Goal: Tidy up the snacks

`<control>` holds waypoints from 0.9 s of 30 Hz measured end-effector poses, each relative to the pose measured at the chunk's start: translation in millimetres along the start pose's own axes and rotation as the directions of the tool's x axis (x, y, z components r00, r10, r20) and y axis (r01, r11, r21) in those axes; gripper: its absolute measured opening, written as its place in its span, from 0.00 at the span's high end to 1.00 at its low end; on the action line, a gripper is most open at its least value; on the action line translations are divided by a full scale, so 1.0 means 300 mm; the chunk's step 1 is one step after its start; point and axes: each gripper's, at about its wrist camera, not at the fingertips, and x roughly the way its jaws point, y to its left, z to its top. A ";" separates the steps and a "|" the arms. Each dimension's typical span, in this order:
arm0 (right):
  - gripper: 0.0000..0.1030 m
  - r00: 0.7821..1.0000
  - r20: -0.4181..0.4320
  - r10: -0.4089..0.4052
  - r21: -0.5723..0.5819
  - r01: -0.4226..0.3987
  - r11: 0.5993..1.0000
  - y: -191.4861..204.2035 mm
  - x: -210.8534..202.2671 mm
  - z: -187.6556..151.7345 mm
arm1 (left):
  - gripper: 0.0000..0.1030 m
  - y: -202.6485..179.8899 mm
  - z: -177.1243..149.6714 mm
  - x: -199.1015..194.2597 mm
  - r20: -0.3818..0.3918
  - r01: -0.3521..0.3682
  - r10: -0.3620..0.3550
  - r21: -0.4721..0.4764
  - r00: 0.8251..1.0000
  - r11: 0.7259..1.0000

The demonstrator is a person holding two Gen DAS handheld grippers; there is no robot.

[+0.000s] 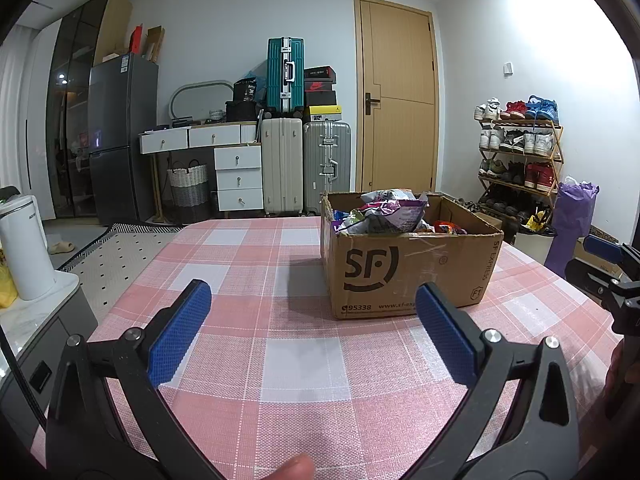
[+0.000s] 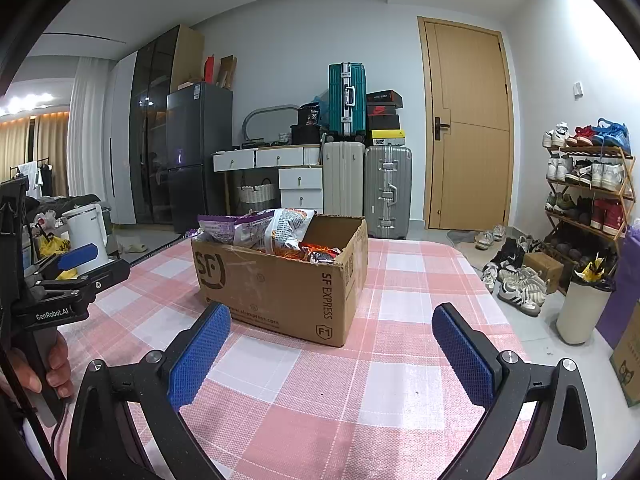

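An open cardboard box (image 1: pixel 408 264) marked SF Express stands on the table, on a pink-and-white checked tablecloth (image 1: pixel 280 360), toward the far side and well apart from both grippers. Snack packets (image 1: pixel 384 212) fill it above the rim, a purple-and-white bag uppermost, orange and red wrappers lower at the right. The left gripper (image 1: pixel 314 328) hangs above bare cloth short of the box, its blue-padded fingers (image 1: pixel 180 332) spread wide with nothing between them. The right gripper (image 2: pixel 332 356) is likewise spread wide and empty, facing the box's near corner. A hand (image 2: pixel 56 364) grips the left gripper's handle. Behind the table: suitcases (image 1: pixel 306 168), a door (image 1: pixel 396 100), a shoe rack (image 1: pixel 520 156).
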 end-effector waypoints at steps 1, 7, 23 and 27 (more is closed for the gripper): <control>0.00 1.000 0.000 0.000 0.002 0.000 1.000 -0.002 0.001 -0.001 | 0.01 0.000 0.000 0.000 0.000 0.000 0.000 0.000 1.000 1.000; 0.00 1.000 -0.002 0.001 0.005 -0.001 1.000 0.001 0.006 -0.007 | 0.01 -0.002 -0.001 0.002 0.000 0.000 0.000 -0.001 1.000 1.000; 0.00 1.000 -0.004 0.001 0.004 -0.001 1.000 0.000 0.008 -0.008 | 0.01 -0.012 -0.004 0.004 0.000 0.012 -0.012 0.006 1.000 1.000; 0.00 1.000 -0.006 0.002 0.006 -0.002 1.000 -0.001 0.008 -0.008 | 0.01 -0.010 -0.004 0.002 -0.004 0.011 -0.011 0.004 1.000 1.000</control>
